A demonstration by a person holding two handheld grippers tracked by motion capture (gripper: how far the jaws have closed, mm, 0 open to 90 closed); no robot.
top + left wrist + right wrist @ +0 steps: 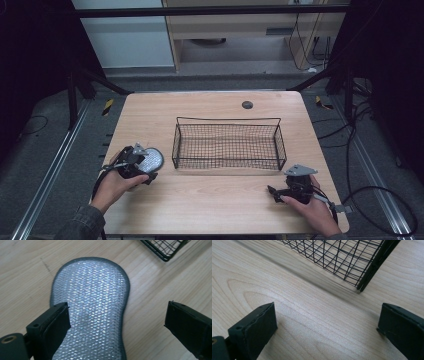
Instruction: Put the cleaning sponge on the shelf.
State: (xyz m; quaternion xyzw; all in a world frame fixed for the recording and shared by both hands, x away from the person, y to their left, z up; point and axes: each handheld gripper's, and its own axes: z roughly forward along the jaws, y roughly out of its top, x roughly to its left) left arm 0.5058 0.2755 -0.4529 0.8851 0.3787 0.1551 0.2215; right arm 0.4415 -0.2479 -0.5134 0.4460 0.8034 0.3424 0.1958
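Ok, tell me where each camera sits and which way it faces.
High view: above the person's side, looking forward and down on the table; forearms, left gripper and right gripper show.
Left gripper view: rides the left gripper, looking down past its open jaws at the silver scrubbing pad.
Right gripper view: rides the right gripper, facing bare tabletop.
All three views share the wire basket.
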